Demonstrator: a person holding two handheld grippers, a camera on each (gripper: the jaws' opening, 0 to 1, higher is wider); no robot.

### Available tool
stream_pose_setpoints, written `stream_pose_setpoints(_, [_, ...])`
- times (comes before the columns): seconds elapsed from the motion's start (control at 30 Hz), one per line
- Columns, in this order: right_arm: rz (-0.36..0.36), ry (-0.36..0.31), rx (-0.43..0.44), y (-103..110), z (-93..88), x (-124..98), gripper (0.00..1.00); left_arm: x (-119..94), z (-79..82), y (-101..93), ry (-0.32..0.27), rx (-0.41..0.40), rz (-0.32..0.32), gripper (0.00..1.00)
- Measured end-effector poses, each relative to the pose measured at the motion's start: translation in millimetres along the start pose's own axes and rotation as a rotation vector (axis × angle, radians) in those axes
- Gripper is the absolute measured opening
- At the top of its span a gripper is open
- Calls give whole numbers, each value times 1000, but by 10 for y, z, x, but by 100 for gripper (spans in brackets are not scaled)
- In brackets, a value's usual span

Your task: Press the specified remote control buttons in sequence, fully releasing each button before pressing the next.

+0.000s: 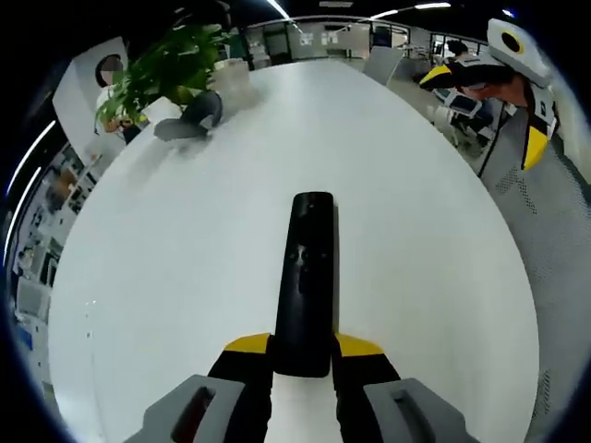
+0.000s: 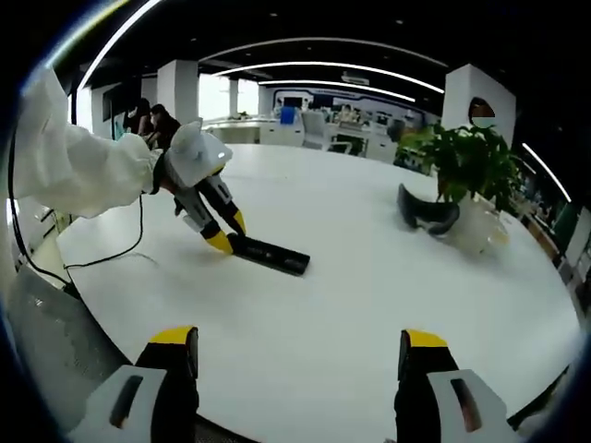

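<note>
- Left gripper view: long black slab-shaped remote control point(image 1: 305, 277) lies lengthwise at centre frame, far end toward the upper middle, near end low in the frame between the two yellow-tipped jaws.
- Left tool point(image 1: 302, 349), lower centre, clamped on the near end of the remote; yellow pads press its two long sides.
- Remote rests on the broad white oval counter point(image 1: 166, 277); small buttons faintly visible on its top face, too blurred to tell apart.
- Upper left of that view: leafy green potted plant point(image 1: 157, 69), with a dark grey curved object point(image 1: 194, 115) on the counter just beside it.
- Upper right of that view: right tool point(image 1: 517, 83), white housing with yellow tips, held up off the counter edge, well apart from the remote.
- Right gripper view: right tool's own jaws stand wide apart at lower left and lower right, holding nothing, bare counter between them.
- Same view, centre left: the left tool angled down onto the remote's left end; a white sleeve point(image 2: 78, 166) behind it at the left edge.
- Black cable point(image 2: 111, 254) trails across the counter at left.
- Plant in a pale translucent pot at right, the dark curved object just left of it.
- Office desks and ceiling light strips in the background.
</note>
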State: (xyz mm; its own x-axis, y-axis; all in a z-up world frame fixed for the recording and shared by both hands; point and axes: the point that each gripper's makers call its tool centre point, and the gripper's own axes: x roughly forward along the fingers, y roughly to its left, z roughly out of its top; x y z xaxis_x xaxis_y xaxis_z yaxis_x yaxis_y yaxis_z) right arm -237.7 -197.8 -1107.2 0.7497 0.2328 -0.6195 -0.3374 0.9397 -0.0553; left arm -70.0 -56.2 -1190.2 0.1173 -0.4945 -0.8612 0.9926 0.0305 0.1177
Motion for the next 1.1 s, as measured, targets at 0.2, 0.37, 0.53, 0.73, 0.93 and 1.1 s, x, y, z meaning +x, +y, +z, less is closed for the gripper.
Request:
stream_pose_setpoints(0.2, [-6, 4, 7, -16, -5, 3, 89, -9, -126, 323, 49, 18, 70, 24])
stream_pose_setpoints(0.37, [-9, 8, 9, -25, -9, 7, 88, -38, -174, 522, 56, -15, 88, 24])
stream_pose_setpoints(0.53, [-10, 10, 9, -29, -6, 8, 88, -21, -201, 666, 68, -14, 117, 24])
stream_pose_setpoints(0.73, [-12, 13, 13, -33, -4, 10, 88, -25, -234, 840, 79, -48, 124, 24])
stream_pose_setpoints(0.93, [-11, 20, 11, -30, -14, 18, 88, -24, -240, 948, 83, -43, 118, 23])
stream_pose_setpoints(1.1, [-11, 24, 12, -30, -20, 21, 88, -9, -227, 1013, 87, -34, 112, 23])
